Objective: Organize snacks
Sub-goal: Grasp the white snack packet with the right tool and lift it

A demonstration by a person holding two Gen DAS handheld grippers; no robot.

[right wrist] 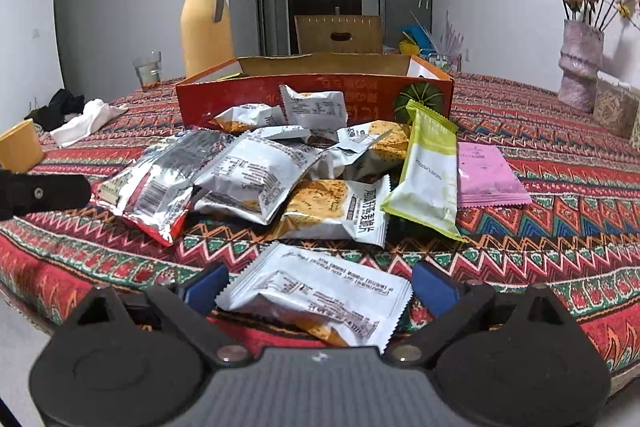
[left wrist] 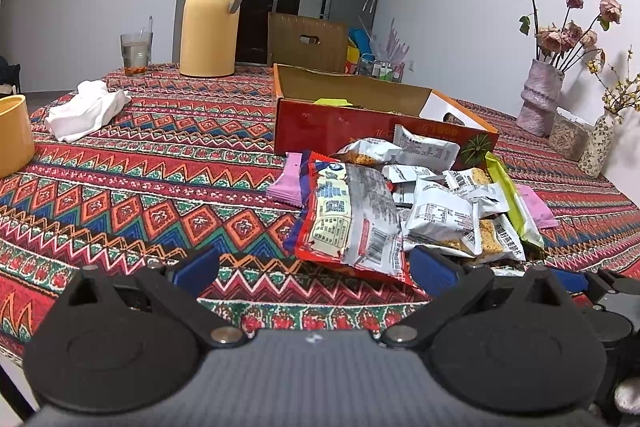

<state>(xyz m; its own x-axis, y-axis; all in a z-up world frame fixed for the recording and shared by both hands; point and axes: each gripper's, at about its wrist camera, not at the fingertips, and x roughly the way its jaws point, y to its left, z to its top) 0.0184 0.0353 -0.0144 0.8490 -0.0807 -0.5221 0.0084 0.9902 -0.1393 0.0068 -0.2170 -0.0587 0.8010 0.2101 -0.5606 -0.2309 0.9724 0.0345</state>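
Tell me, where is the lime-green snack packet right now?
In the right wrist view the lime-green snack packet lies at the right edge of the snack pile, overlapping the pink packet beside it, in front of the red cardboard box.

Two hand-held grippers point forward and tilt down toward a patterned table (left wrist: 160, 163), the landmark here. The left gripper (left wrist: 316, 269) hovers above the near edge of the table, its blue-padded fingers (left wrist: 196, 267) spread wide with nothing pressed between them. The right gripper (right wrist: 316, 285) sits low over the same near edge, just to the right of the left one. Its jaws stand wide, blue pads (right wrist: 434, 287) flanking a white snack packet (right wrist: 320, 291) without visibly pressing it.
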